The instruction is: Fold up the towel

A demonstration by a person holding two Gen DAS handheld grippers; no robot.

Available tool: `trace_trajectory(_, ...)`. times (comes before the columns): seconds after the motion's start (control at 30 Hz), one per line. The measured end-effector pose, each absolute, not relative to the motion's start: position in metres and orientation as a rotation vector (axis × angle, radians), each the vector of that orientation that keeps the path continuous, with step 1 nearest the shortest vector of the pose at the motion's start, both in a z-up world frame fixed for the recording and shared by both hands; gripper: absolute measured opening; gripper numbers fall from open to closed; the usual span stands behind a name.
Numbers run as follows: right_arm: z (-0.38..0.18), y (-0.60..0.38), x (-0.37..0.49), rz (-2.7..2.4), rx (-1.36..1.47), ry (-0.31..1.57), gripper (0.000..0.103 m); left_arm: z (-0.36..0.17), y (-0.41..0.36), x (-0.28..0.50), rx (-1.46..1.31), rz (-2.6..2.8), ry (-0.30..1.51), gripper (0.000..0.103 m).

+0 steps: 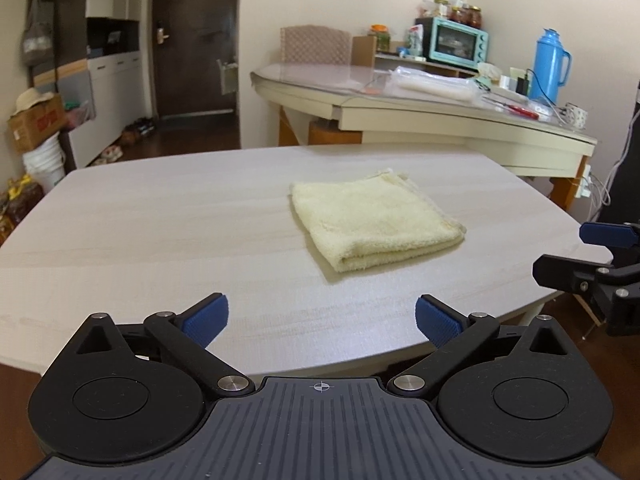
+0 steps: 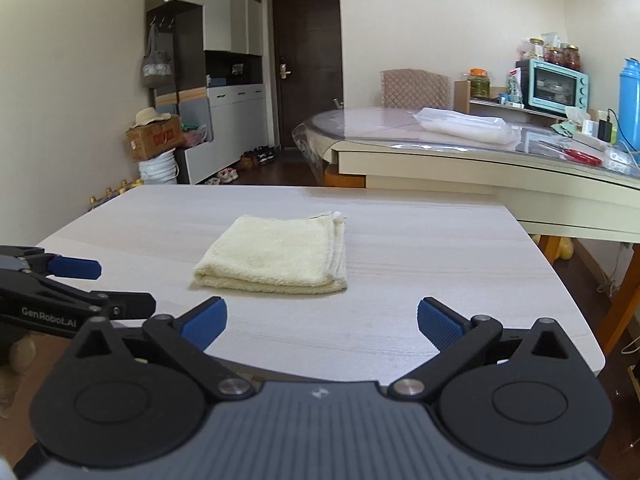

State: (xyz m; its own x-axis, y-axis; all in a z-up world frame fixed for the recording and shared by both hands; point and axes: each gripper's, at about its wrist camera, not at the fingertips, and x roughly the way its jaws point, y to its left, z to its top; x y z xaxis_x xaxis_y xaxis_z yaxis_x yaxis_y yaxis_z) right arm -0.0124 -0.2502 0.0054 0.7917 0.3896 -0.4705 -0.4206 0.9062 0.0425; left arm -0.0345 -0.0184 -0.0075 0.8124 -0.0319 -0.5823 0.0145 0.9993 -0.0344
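Biggest thing here is the pale wood-grain table [image 1: 160, 216], and it's bare except for one item. Behind it sits a cream-coloured dining table with a clear glass top [image 1: 440, 120], which is loaded with stuff: a teal toaster oven [image 1: 458, 44] against the wall with jars stacked on top, a bright blue thermos jug [image 1: 550, 62] off to its right, and a flat clear plastic bag [image 2: 464, 125] lying on the glass. What's inside that bag looks whitish, but honestly I can't make it out through the fisheye.

Now the actual subject: the pale yellow terry towel [image 1: 374, 222] is lying flat near the middle of the wood-grain table, already folded into a thick squarish packet. The rounded fold faces the cameras and the loose hemmed edges run along its right side and far corner. Nothing is touching it.

The left gripper [image 1: 322, 318] has its blue-padded jaws spread wide with nothing between them, hanging above the near edge of the table, short of the towel. The right gripper [image 2: 322, 318] is the same deal: jaws wide apart, empty, back from the towel. Each one pokes into the edge of the other's view, so they're side by side with the towel out in front of both.
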Motion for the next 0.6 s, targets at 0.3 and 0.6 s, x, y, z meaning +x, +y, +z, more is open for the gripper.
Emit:
trace_trajectory(0.3, 0.009, -0.238, -0.019, 0.427, -0.093, 0.511, 0.103, 0.001, -0.016, -0.039, -0.059, -0.002, 0.61, 0.103)
trace_trajectory(0.6, 0.007, -0.241, -0.017, 0.415, -0.092, 0.521, 0.103, -0.004, -0.019, -0.036, -0.084, 0.017, 0.627, 0.103)
